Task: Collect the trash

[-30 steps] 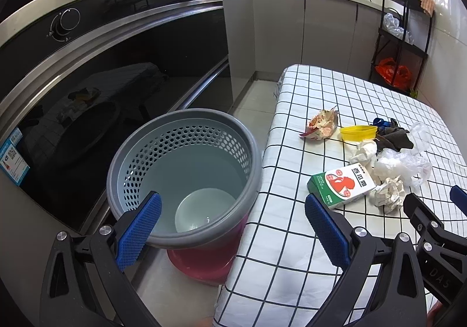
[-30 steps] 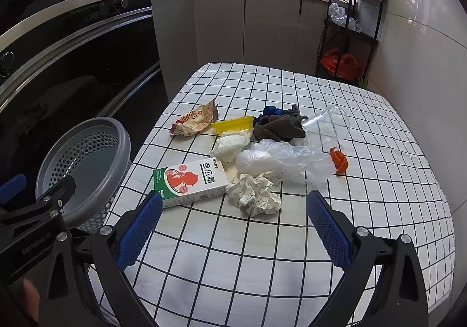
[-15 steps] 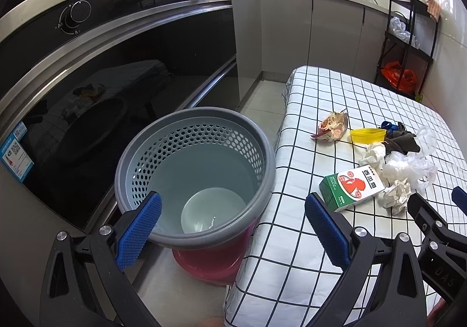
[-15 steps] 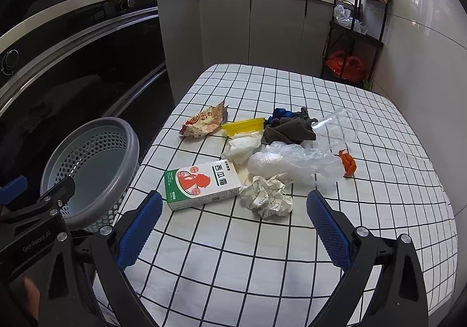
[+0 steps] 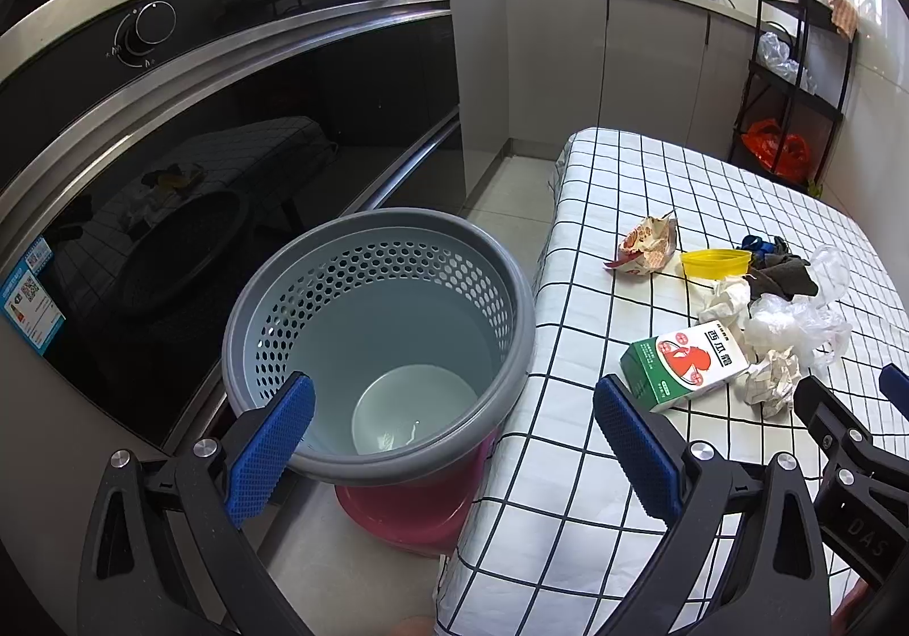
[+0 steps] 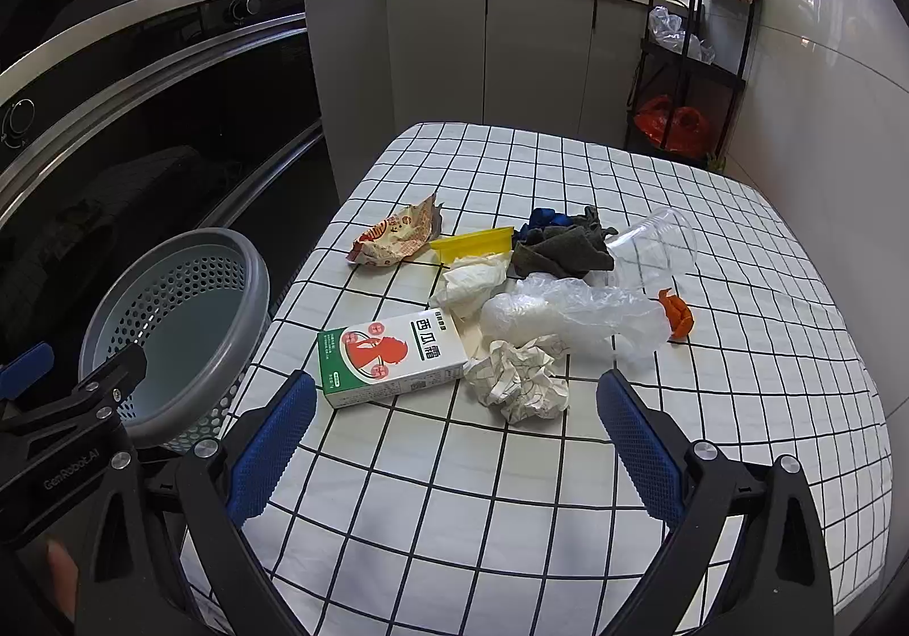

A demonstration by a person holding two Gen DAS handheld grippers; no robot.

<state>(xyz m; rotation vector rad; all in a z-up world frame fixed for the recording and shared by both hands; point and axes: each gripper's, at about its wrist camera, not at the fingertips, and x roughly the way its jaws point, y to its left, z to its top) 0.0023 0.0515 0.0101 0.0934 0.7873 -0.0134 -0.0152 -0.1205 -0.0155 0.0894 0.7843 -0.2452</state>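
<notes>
I held the left gripper [image 5: 451,443] and right gripper [image 6: 454,443] spread wide and empty. Trash, nearest the green-and-white carton [image 6: 395,355], lay mid-frame; the gray basket [image 6: 250,295] at left. A careless sweep risked scattering the crumpled paper [image 6: 520,377].

My left gripper [image 5: 451,443] and right gripper [image 6: 454,443] have black frames, silver screws, textured blue pads [image 6: 271,451].
</notes>
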